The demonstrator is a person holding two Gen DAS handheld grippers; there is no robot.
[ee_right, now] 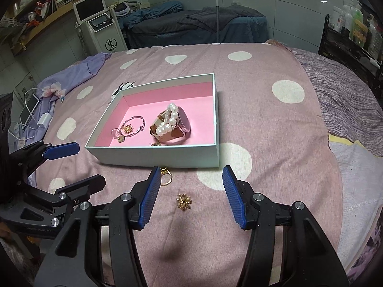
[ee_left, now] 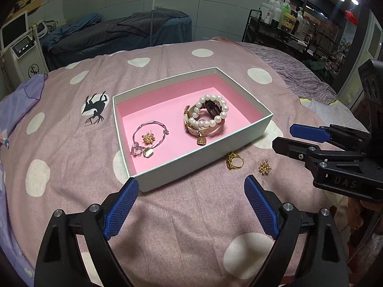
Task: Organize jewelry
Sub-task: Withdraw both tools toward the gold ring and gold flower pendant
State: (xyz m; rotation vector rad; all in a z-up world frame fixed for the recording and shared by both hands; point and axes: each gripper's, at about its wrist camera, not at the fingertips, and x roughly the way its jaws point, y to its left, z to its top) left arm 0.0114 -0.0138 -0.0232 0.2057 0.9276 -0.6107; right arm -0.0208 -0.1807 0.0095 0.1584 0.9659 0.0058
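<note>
A white box with a pink floor [ee_left: 167, 110] [ee_right: 153, 95] sits on the pink spotted bedspread. In it lie a pearl bracelet [ee_left: 210, 111] [ee_right: 168, 119] over a watch, a silver bangle [ee_left: 149, 135] [ee_right: 135, 125] and a gold flower earring [ee_left: 148, 138] [ee_right: 127, 129]. Outside the box's near wall lie a gold ring [ee_left: 234, 160] [ee_right: 166, 175] and a second gold flower earring [ee_left: 264, 167] [ee_right: 184, 201]. My left gripper [ee_left: 191, 205] is open and empty, just before the box. My right gripper [ee_right: 189, 196] [ee_left: 284, 136] is open and empty, its fingers either side of the loose earring.
A purple cloth [ee_right: 71, 76] with a phone and charger [ee_right: 31, 110] lies at the bed's left edge. A striped grey blanket [ee_right: 340, 95] covers the right side. A machine with a screen [ee_right: 95, 21] and a dark couch [ee_right: 191, 26] stand beyond the bed.
</note>
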